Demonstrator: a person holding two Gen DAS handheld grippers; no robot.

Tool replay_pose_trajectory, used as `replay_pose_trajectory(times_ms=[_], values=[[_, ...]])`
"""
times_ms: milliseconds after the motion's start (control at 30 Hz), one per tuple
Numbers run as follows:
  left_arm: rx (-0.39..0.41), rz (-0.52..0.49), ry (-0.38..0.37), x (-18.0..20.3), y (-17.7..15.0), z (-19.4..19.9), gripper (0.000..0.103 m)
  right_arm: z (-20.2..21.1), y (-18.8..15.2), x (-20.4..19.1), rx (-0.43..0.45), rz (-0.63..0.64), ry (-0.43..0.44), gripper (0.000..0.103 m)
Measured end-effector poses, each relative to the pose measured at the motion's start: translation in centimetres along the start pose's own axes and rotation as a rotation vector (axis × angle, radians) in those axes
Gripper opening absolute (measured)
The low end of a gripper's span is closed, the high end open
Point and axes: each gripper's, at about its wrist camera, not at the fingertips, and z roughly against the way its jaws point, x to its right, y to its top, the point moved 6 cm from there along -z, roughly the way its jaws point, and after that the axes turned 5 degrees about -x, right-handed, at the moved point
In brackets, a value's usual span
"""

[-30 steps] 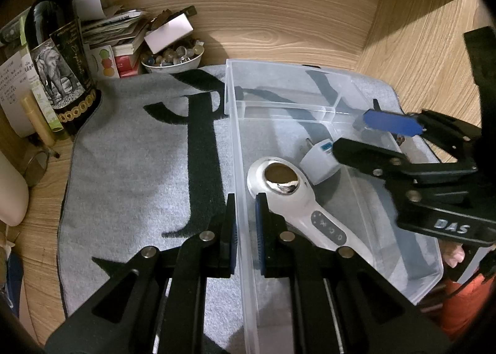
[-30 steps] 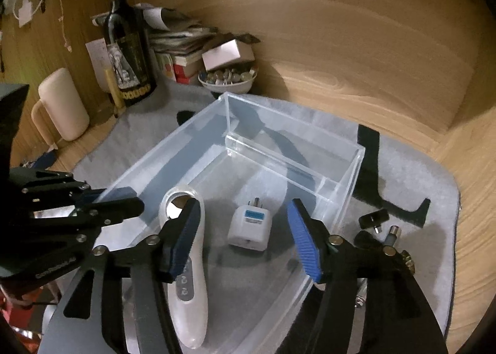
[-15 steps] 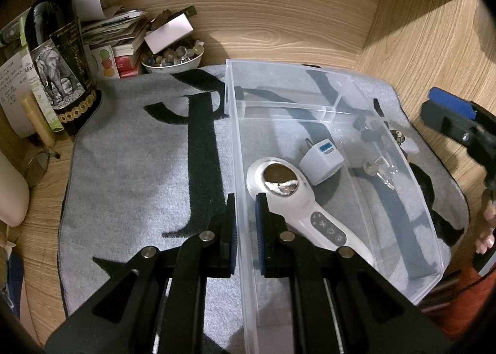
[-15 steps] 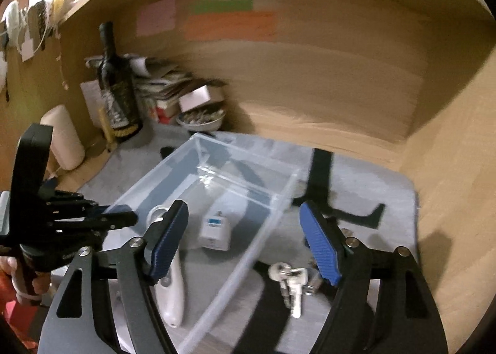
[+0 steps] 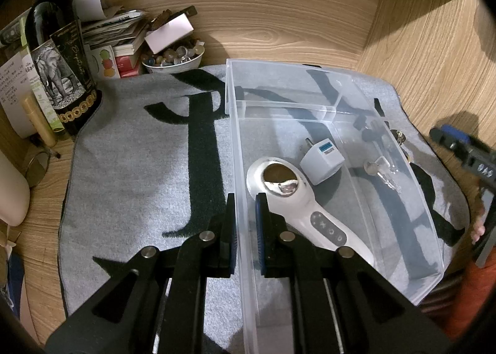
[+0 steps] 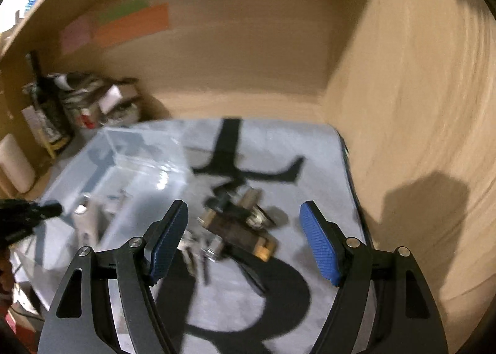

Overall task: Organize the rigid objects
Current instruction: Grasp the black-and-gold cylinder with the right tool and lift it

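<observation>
A clear plastic bin (image 5: pixel 412 264) stands on a grey mat. It holds a white handheld device (image 5: pixel 297 199) and a white plug adapter (image 5: pixel 321 161). My left gripper (image 5: pixel 246 226) is shut on the bin's left wall. My right gripper (image 6: pixel 243 239) is open and empty above the mat, right of the bin (image 6: pixel 130 164). Below it lie keys (image 6: pixel 198 251), a dark wooden block (image 6: pixel 238 231) and small black parts, blurred. The keys (image 5: pixel 383 171) also show through the bin wall in the left wrist view.
A wine bottle (image 5: pixel 57 53), papers and a bowl of small items (image 5: pixel 173 57) crowd the back left corner. Wooden walls (image 6: pixel 412 112) close the back and right. The grey mat (image 5: pixel 139 174) has black markings.
My right gripper has swung out of the bin to the right, over the keys and block on the mat. The left gripper has stayed clamped on the bin wall.
</observation>
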Motion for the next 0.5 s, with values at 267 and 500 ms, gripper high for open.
replay_pose_trajectory(times_ms=[267, 500], values=[[0.000, 0.000, 0.001, -0.1, 0.1, 0.0, 0.010, -3.5, -3.1, 1.4, -0.120, -0.027, -0.008, 0.072], [0.000, 0.000, 0.000, -0.1, 0.1, 0.0, 0.010, -5.9, -2.9, 0.7, -0.164, 0.026, -0.007, 0.072]])
